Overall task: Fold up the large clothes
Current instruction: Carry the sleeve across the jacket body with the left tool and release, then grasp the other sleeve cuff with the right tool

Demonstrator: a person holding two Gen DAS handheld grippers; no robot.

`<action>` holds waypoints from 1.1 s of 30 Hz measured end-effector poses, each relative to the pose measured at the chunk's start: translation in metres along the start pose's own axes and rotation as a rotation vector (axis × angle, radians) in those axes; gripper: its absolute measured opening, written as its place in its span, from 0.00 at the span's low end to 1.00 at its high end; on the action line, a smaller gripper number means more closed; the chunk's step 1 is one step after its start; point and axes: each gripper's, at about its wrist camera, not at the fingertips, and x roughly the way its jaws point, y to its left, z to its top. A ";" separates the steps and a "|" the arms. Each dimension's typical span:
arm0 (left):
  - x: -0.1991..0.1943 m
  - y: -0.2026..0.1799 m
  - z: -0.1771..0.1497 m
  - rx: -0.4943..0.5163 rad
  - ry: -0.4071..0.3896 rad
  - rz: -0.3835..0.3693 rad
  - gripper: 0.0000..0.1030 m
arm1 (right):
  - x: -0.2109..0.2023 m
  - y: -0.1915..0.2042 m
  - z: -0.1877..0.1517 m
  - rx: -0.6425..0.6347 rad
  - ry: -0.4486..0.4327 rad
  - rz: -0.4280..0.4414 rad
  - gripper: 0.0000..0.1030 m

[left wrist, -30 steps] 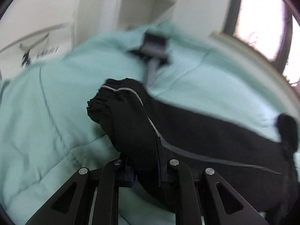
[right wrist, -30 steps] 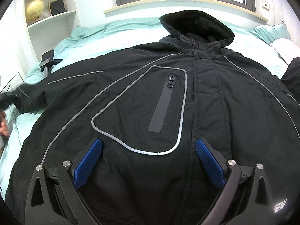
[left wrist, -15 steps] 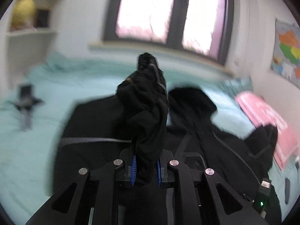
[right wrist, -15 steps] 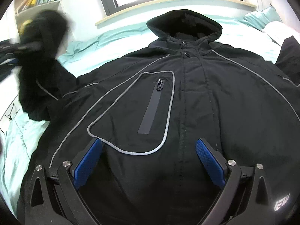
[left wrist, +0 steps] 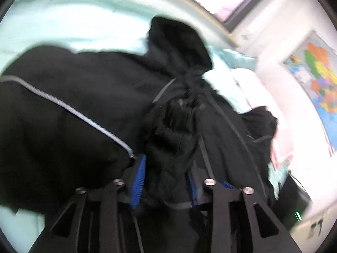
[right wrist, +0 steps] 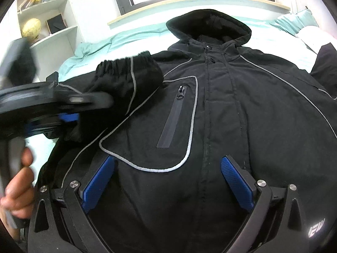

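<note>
Black hooded padded jacket with grey reflective piping lies front-up, zipped, on a pale mint quilted bedspread, hood towards the window. Its elastic-cuffed black sleeve is folded across onto the chest, cuff resting just beside the zipped chest pocket. Left gripper: jaws have just been opening, now about half spread; the bunched sleeve cloth sits between the blue pads but looks slack, not pinched, so I read it as released. Some blur here, contact at the pads not fully resolved. In the right wrist view the same gripper comes in from the picture's left, with the person's hand on its handle. Right gripper: jaws wide apart, holding nothing, hovering above the jacket's lower front. Judgement: step in hand is laying the first sleeve over the body. To do it well, draw the left gripper straight back along the sleeve line so the pads do not drag the cuff off the chest; check the sleeve lies flat, without a twist at the shoulder. The cuff looks puffed, so a light press would help. The far sleeve appears not yet folded; it likely comes next, mirrored.
</note>
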 end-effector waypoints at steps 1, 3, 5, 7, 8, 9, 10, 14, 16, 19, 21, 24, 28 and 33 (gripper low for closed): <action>-0.013 -0.006 -0.007 0.029 -0.022 -0.019 0.61 | -0.001 -0.001 0.001 0.006 0.006 0.000 1.00; -0.041 -0.011 -0.025 0.073 -0.094 -0.026 0.73 | -0.005 0.000 0.007 0.013 0.028 0.004 0.99; -0.062 -0.005 -0.035 0.062 -0.169 -0.023 0.73 | -0.013 0.005 0.017 0.012 0.040 0.011 0.99; -0.073 0.009 -0.047 0.007 -0.242 -0.012 0.73 | -0.018 0.016 0.028 -0.009 0.058 0.022 0.99; -0.070 0.020 -0.051 -0.032 -0.263 -0.017 0.73 | -0.018 0.021 0.036 -0.017 0.077 0.027 0.99; -0.065 0.031 -0.057 -0.068 -0.270 -0.032 0.73 | -0.018 0.026 0.043 -0.016 0.093 0.033 0.99; -0.059 0.041 -0.062 -0.091 -0.269 -0.056 0.73 | -0.017 0.028 0.049 -0.008 0.105 0.040 0.99; -0.054 0.056 -0.066 -0.133 -0.289 -0.120 0.73 | 0.008 0.027 0.070 0.047 0.153 0.030 0.95; -0.054 0.058 -0.066 -0.138 -0.296 -0.125 0.73 | 0.034 0.023 0.071 0.095 0.234 0.038 0.75; -0.054 0.052 -0.063 -0.135 -0.276 -0.109 0.71 | 0.050 0.021 0.072 0.132 0.272 0.131 0.40; -0.070 0.048 -0.061 -0.130 -0.271 -0.131 0.71 | 0.034 0.024 0.082 0.058 0.200 0.082 0.31; -0.107 0.026 -0.054 -0.074 -0.304 -0.096 0.71 | -0.005 0.012 0.106 -0.025 0.070 -0.006 0.29; -0.123 -0.004 -0.016 -0.052 -0.258 -0.021 0.71 | -0.051 -0.023 0.143 -0.120 -0.047 -0.134 0.29; -0.070 -0.018 0.021 -0.067 -0.141 -0.009 0.71 | -0.077 -0.098 0.165 -0.124 -0.056 -0.259 0.29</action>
